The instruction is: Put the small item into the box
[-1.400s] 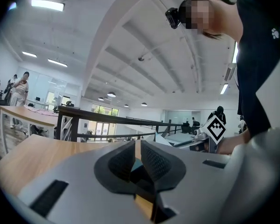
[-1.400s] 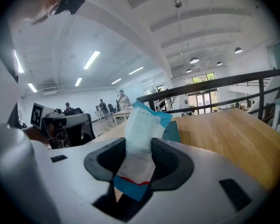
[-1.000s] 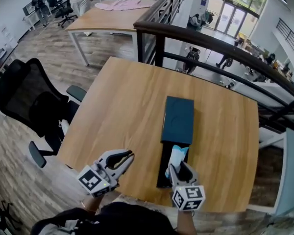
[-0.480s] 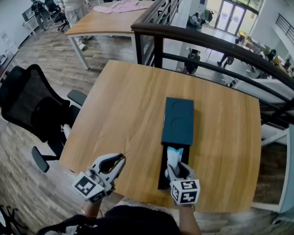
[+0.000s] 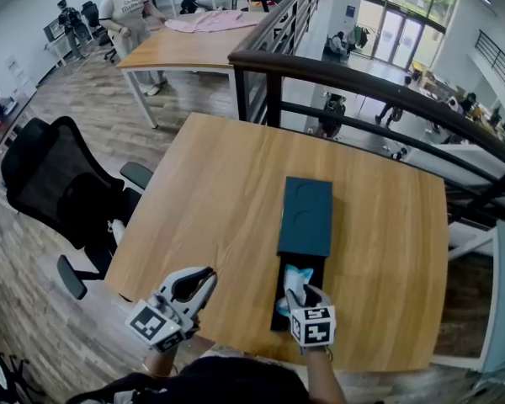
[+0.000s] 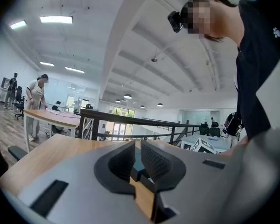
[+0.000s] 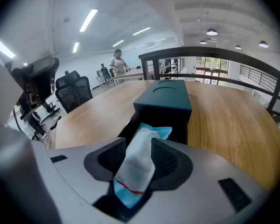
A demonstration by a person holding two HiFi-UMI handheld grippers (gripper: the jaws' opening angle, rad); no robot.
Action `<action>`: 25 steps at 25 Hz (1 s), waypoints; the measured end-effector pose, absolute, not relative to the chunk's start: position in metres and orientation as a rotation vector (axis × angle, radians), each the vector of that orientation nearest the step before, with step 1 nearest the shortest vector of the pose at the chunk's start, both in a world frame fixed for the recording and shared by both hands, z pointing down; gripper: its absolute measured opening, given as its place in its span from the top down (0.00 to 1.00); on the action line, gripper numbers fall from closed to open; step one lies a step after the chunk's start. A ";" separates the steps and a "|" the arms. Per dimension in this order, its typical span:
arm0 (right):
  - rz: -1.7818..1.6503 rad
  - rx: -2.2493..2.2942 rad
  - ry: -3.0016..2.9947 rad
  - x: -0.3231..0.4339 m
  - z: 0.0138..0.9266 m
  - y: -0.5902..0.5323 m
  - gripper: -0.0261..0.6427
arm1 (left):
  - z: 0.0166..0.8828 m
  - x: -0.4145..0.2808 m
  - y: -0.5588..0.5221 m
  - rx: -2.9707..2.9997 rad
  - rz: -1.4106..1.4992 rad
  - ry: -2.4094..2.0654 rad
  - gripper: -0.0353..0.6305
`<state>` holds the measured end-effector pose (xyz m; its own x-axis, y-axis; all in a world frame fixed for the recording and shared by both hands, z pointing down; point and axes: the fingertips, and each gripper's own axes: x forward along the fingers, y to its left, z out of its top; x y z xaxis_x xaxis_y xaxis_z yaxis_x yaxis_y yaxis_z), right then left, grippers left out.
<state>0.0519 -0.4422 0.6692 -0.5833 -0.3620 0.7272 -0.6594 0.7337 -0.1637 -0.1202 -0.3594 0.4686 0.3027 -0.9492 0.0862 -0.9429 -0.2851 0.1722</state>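
Note:
A dark teal box lies on the wooden table (image 5: 210,192), its lid (image 5: 305,215) slid toward the far side so the black tray (image 5: 317,269) is open at the near end. My right gripper (image 5: 301,295) hangs over that open tray, shut on a small light-blue and white packet (image 5: 295,278). In the right gripper view the packet (image 7: 136,164) stands between the jaws of the right gripper (image 7: 139,150), pointing at the lid (image 7: 165,97). My left gripper (image 5: 204,278) hovers near the table's front edge, left of the box. In its own view the left gripper (image 6: 137,155) holds nothing, its jaws almost touching.
A black office chair (image 5: 55,192) stands left of the table. A dark railing (image 5: 362,78) runs behind the table's far edge. A person (image 5: 130,15) stands at another table (image 5: 185,47) far back left.
My right gripper with the packet has shifted slightly left and lower over the open tray. The left gripper drew back a little toward the front edge.

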 end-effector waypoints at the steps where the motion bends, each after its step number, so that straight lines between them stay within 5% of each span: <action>1: 0.565 0.762 -2.249 0.050 0.668 -0.443 0.70 | 0.468 -0.120 -0.359 2.375 -0.052 -1.751 0.91; 10: 0.595 0.806 -2.321 0.053 0.650 -0.449 0.70 | 0.466 -0.111 -0.362 2.386 -0.041 -1.713 0.91; 17: 0.565 0.925 -2.452 0.067 0.602 -0.460 0.86 | 0.457 -0.092 -0.372 2.460 -0.057 -1.664 0.91; 25: 0.479 1.001 -2.663 0.069 0.518 -0.469 0.89 | 0.431 -0.081 -0.388 2.540 -0.064 -1.644 0.91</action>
